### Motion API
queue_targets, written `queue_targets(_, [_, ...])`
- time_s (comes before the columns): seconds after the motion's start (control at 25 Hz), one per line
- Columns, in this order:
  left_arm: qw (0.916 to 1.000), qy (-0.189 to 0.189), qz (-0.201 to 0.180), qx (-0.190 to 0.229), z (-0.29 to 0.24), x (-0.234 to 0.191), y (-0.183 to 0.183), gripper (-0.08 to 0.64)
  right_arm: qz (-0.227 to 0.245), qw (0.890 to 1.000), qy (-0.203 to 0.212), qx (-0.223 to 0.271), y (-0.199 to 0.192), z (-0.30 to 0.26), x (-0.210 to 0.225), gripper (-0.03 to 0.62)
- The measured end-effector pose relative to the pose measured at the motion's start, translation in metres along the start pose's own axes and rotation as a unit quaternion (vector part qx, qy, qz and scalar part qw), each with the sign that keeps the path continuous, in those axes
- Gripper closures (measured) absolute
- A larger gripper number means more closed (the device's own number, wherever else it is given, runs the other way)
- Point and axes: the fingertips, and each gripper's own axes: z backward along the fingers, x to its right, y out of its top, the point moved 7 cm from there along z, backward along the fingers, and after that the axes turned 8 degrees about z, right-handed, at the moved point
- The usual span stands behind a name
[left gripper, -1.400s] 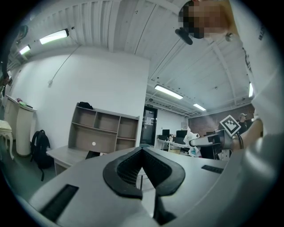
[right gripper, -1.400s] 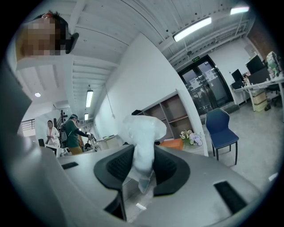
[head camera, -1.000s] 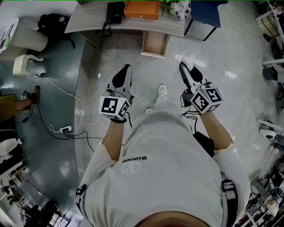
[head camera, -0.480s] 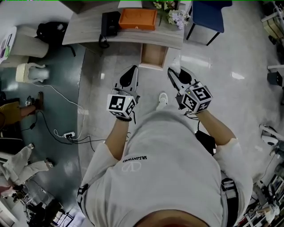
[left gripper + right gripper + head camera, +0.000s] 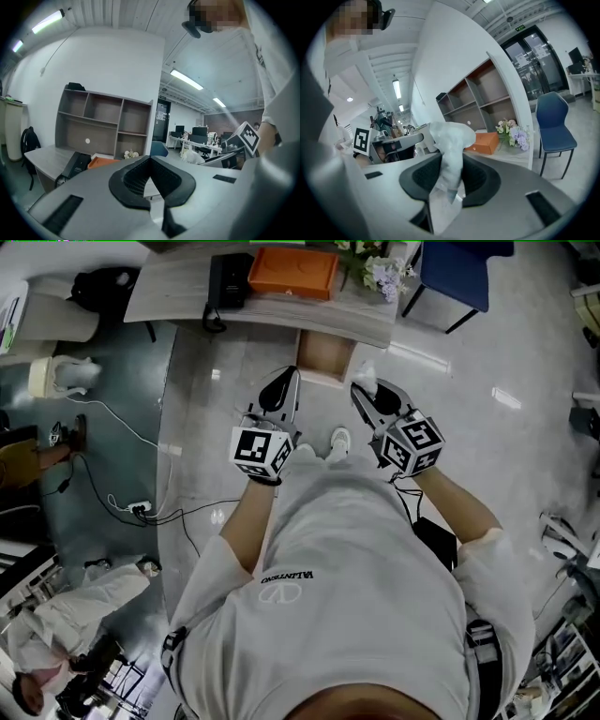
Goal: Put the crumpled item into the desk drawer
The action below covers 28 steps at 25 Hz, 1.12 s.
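Observation:
The crumpled item is a white wad of thin paper or plastic. It sticks up between the jaws of my right gripper, which is shut on it, just right of the open wooden drawer of the grey desk. In the right gripper view the crumpled item fills the gap of the right gripper. My left gripper hangs just left of the drawer's front, its jaws together and holding nothing. The left gripper points at the desk in its own view.
On the desk lie an orange box, a black phone and a bunch of flowers. A blue chair stands at the right of the desk. Cables and a power strip lie on the floor at left. Another person crouches at lower left.
Both grippers have moved forward to the drawer, the left closing in on the right. The wad stays in the right jaws. A person has come into view at lower left.

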Motion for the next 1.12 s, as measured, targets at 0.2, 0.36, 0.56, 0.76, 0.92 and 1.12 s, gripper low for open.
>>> queue_targets(0.2, [1.0,0.0,0.002,-0.007,-0.018,-0.017,-0.007,0.561,0.002,1.0,-0.001,-0.013,-0.006,-0.031,0.009,0.477])
queue_targets(0.36, [0.9997,0.004,0.004,-0.025,-0.033,-0.032,-0.028,0.561,-0.001,0.999,-0.014,-0.03,-0.02,-0.055,0.016,0.477])
queue_targets(0.56, [0.9969,0.007,0.017,-0.077,-0.069,-0.054,-0.07,0.561,0.004,0.997,-0.04,-0.063,-0.041,-0.086,0.038,0.477])
queue_targets(0.76, [0.992,0.004,0.039,-0.12,-0.099,-0.092,-0.121,0.561,-0.008,0.993,-0.069,-0.096,-0.077,-0.135,0.056,0.477])
queue_targets(0.92, [0.9869,0.012,0.069,-0.146,-0.11,-0.11,-0.16,0.561,-0.017,0.988,-0.084,-0.126,-0.109,-0.162,0.067,0.477])
queue_targets(1.12, [0.9821,0.015,0.081,-0.17,-0.134,-0.137,-0.212,0.561,-0.049,0.982,-0.104,-0.153,-0.153,-0.2,0.085,0.477])
